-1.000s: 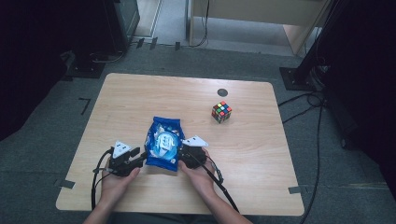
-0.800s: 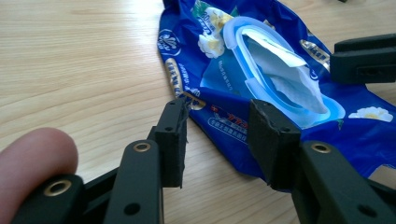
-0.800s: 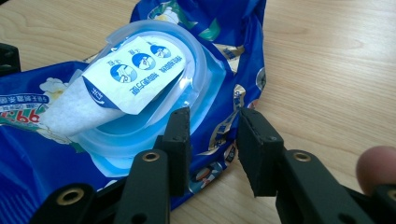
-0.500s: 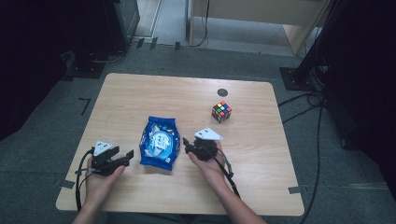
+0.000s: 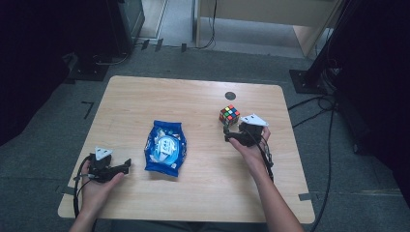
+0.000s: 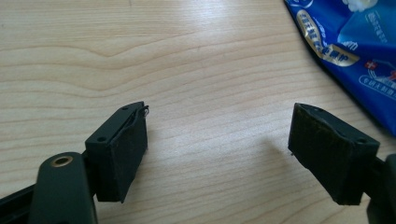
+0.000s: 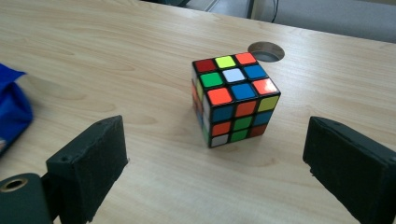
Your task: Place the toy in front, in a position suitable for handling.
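Grey carpet surrounds the wooden table (image 5: 193,101); each hand-held gripper (image 5: 126,166) (image 5: 226,134) gapes, holding nothing.

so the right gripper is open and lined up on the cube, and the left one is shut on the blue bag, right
Not quite. The right gripper is open and lined up on the cube, but the left gripper is open too, holding nothing. The left gripper view shows bare table between its jaws, with the blue bag lying off to one side.

Scrambled puzzle cube (image 5: 229,115) upright far right; blue, seemingly sealed snack bag (image 5: 166,148) flat mid-table.
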